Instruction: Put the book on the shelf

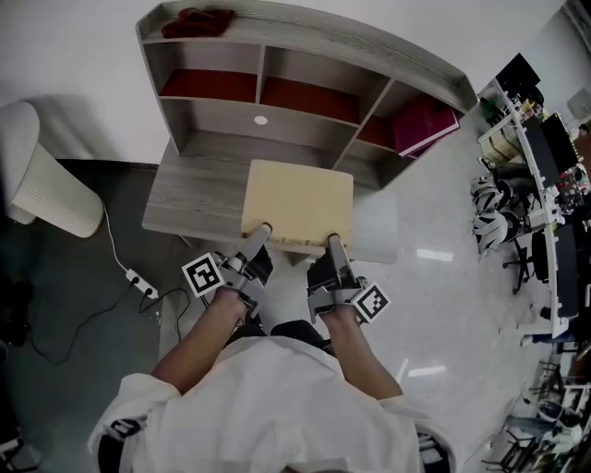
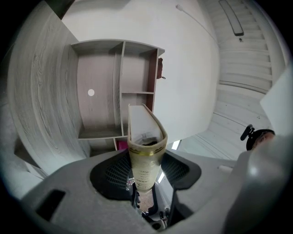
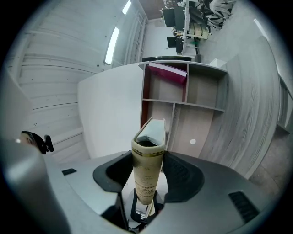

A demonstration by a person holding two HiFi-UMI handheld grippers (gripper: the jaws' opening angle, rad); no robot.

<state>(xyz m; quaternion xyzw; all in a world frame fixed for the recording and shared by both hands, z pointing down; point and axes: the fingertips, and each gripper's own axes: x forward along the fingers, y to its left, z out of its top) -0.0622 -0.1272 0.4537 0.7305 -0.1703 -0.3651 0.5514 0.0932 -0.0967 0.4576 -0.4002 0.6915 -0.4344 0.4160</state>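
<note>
A cream hardback book (image 1: pixel 297 205) lies flat in the air over the grey wooden desk (image 1: pixel 189 194), its far edge toward the shelf (image 1: pixel 305 69) with red back panels. My left gripper (image 1: pixel 261 228) is shut on the book's near edge at the left, and my right gripper (image 1: pixel 333 242) is shut on it at the right. In the left gripper view the book (image 2: pixel 145 151) stands edge-on, pinched in the left gripper (image 2: pixel 144 171). The right gripper view shows the book (image 3: pixel 148 167) clamped the same way in the right gripper (image 3: pixel 147 176), with the shelf compartments (image 3: pixel 183 98) beyond.
A magenta book (image 1: pixel 423 125) leans in the shelf's right compartment and a dark red cloth (image 1: pixel 199 20) lies on top. A white chair (image 1: pixel 51 185) stands at the left, a power strip (image 1: pixel 140 279) on the floor, and cluttered benches (image 1: pixel 540 175) at the right.
</note>
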